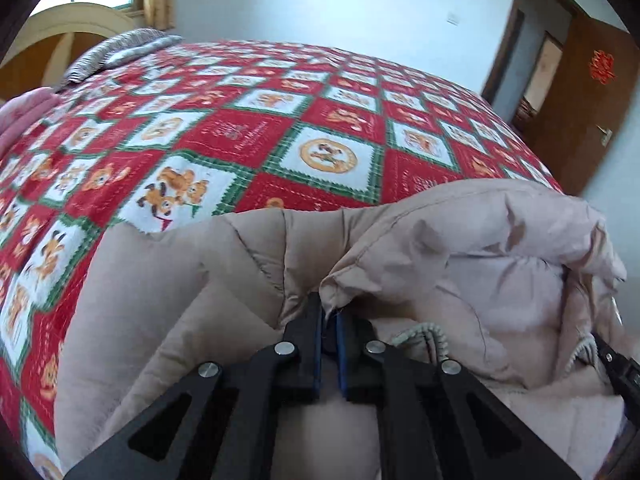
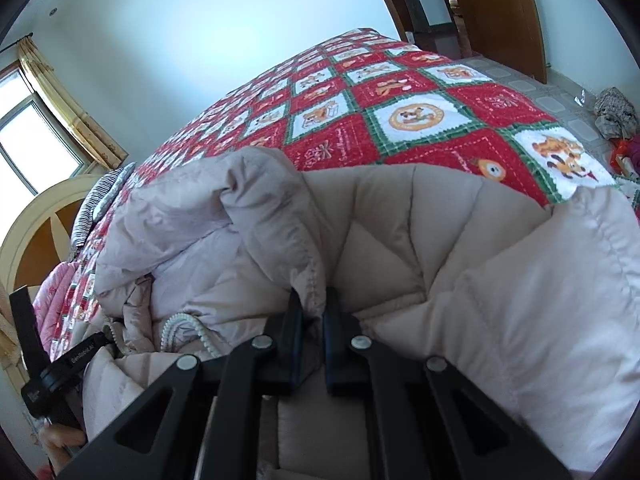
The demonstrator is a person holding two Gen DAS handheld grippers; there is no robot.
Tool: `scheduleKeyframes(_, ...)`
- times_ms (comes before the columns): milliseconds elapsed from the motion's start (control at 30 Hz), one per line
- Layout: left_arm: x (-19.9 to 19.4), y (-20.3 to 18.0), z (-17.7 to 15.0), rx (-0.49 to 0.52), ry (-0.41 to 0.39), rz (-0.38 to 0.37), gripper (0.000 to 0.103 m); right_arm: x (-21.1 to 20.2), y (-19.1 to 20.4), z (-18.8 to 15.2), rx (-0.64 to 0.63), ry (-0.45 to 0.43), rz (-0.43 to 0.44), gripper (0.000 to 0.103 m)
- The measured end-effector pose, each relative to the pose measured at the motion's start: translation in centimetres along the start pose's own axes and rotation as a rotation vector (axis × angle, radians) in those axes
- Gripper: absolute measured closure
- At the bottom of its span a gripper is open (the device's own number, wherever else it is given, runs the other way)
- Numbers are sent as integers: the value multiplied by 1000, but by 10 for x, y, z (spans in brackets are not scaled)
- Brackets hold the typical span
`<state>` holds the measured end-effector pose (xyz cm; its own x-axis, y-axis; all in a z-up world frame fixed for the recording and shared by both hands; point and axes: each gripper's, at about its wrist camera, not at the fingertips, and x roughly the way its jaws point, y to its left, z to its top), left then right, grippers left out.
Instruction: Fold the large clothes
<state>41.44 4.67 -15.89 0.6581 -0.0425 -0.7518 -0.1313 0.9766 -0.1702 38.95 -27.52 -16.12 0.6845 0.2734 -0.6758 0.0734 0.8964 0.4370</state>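
While the bed [image 1: 328, 120] under its red, white and green quilt fills the room, the beige padded coat [image 2: 400, 248] lies bunched at the bed's near edge, with open quilt stretching beyond it toward the far wall. Both claws sit at the coat's near side, so any fold would, I judge, carry cloth away from them across the coat. A striped pillow [image 1: 120, 48] lies well beyond the coat near the headboard, with pink bedding [image 1: 20, 116] beside it; neither blocks the way. Nearer, a white drawcord [image 2: 184, 328] loops on the coat between the 2 claws. Each is clamped on a coat edge: left claw [image 1: 329, 320] on a raised flap, right claw [image 2: 314, 304] on a stitched hem.
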Motion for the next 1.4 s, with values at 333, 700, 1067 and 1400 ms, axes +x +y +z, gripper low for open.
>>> scheduleKeyframes(333, -1, 18, 0, -125, -34, -98, 95, -73, 18, 40, 3, -189, -33, 81)
scheduleKeyframes(700, -1, 29, -3, -151, -32, -139, 95, 34, 53, 52, -63, 193, -57, 83)
scheduleKeyframes(1067, -49, 20, 0, 45, 32, -119, 93, 27, 37, 13, -231, 58, -94, 88)
scheduleKeyframes(1400, -63, -52, 58, 117, -82, -328, 93, 30, 48, 9, -273, 44, -133, 88)
